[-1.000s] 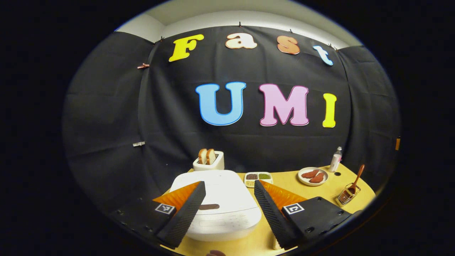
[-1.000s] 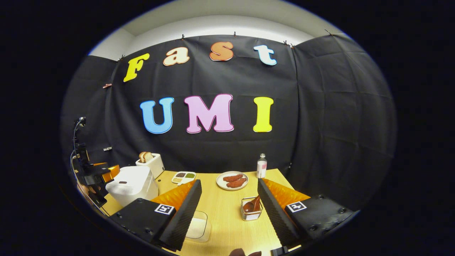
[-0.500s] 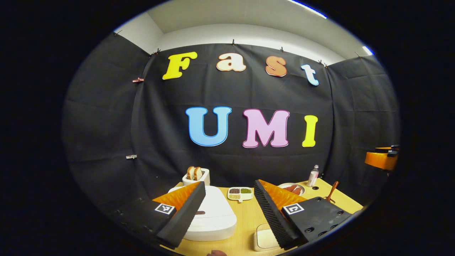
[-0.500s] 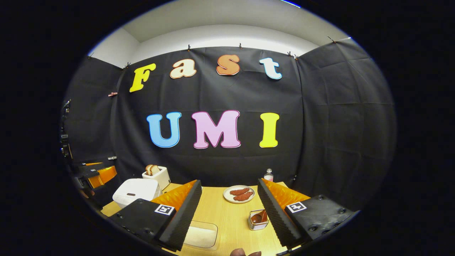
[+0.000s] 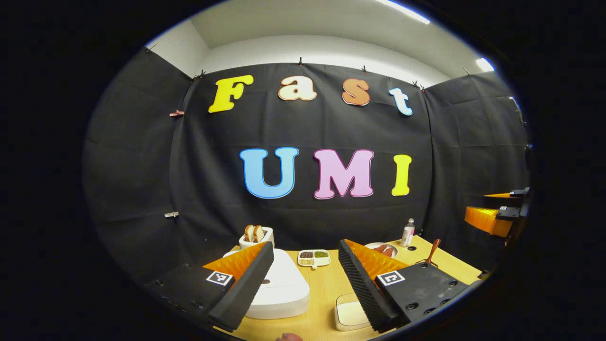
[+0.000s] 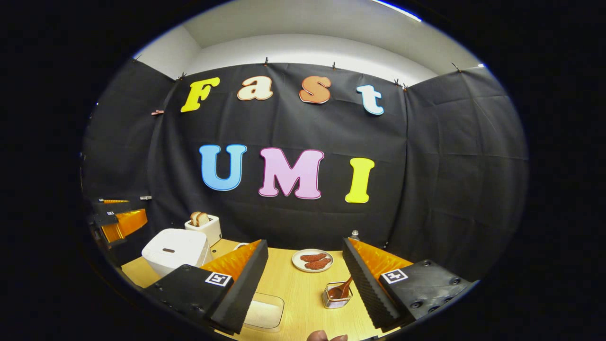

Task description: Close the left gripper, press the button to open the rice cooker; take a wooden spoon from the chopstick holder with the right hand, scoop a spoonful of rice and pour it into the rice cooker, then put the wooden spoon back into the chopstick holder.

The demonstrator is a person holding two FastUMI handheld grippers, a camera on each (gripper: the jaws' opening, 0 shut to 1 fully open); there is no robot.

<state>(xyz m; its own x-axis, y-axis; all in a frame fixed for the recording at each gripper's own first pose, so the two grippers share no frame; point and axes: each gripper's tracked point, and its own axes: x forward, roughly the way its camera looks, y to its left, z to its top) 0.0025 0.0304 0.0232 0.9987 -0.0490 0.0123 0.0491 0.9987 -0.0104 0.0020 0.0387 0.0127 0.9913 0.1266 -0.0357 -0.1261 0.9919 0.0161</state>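
Both grippers are held level above the near edge of the tabletop, facing the booth wall. The left gripper has its fingers spread wide, holding nothing; the right gripper is likewise wide open and empty. The white rice cooker sits lid down at the tabletop's left, its dark button on top. The wooden spoon stands tilted in the wire chopstick holder, beside a clear container of rice.
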